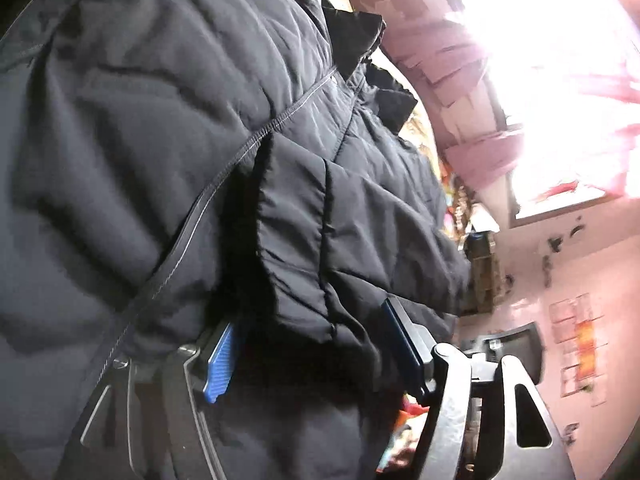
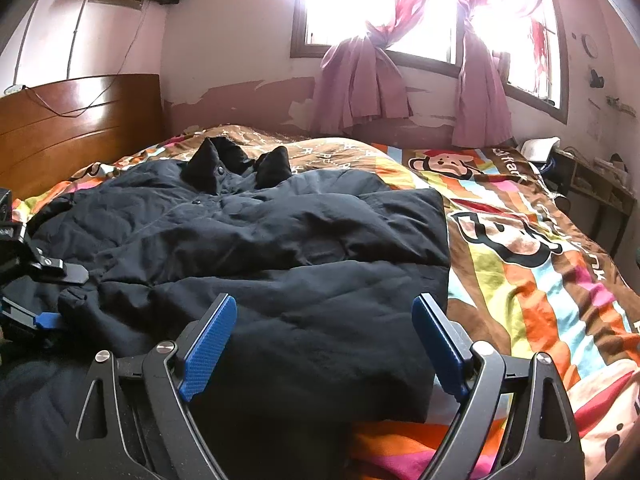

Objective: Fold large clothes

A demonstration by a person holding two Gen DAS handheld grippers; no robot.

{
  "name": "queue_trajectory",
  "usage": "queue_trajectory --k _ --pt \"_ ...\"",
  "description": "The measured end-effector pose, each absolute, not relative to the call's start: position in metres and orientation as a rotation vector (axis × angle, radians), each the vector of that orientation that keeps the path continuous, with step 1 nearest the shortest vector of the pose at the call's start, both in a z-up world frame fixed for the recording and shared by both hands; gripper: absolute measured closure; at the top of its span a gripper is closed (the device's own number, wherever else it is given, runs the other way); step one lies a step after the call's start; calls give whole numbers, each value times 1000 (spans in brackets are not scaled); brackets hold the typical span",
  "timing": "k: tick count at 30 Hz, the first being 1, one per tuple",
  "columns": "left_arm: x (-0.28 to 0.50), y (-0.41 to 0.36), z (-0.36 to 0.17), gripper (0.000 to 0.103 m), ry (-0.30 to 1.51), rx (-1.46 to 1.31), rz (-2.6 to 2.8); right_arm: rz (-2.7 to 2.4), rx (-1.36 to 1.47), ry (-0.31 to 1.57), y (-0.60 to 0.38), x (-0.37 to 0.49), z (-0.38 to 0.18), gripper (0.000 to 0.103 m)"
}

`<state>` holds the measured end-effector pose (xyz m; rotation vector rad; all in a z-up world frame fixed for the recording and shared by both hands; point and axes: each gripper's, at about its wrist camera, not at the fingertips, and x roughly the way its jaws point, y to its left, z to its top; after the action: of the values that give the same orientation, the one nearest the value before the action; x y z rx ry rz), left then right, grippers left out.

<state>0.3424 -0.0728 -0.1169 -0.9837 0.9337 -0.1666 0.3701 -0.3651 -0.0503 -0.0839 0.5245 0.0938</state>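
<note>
A large dark navy padded jacket (image 2: 248, 232) lies spread on the bed, collar toward the headboard, with its right side folded in over the middle. My right gripper (image 2: 324, 320) is open and empty, just above the jacket's lower part. My left gripper (image 1: 308, 344) is open, its blue pads on either side of a thick fold of the jacket (image 1: 296, 240) near the zipper. It also shows at the left edge of the right wrist view (image 2: 44, 296), at the jacket's left side.
The bed has a bright striped cartoon-monkey cover (image 2: 532, 264) and a wooden headboard (image 2: 76, 120) at the back left. Windows with pink curtains (image 2: 360, 80) stand behind. A low shelf (image 2: 596, 188) stands at the far right.
</note>
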Motion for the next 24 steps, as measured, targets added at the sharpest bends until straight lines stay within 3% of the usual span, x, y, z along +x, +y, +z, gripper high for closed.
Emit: queue_trajectory --k 1,3,5,14,24 --pt "345 -75 -116 44 933 -965 -161 89 -85 525 -365 371 -50 17" --pt "348 -78 -111 81 930 -921 -148 81 -81 522 -364 373 -48 17" --pt "350 -78 -103 91 919 -872 -142 72 -63 496 -363 375 -41 17" --pt "329 -27 -12 95 604 -547 -72 128 -80 401 -337 366 -31 17" --pt "339 80 -12 96 566 -497 105 199 8 520 -293 431 -23 13"
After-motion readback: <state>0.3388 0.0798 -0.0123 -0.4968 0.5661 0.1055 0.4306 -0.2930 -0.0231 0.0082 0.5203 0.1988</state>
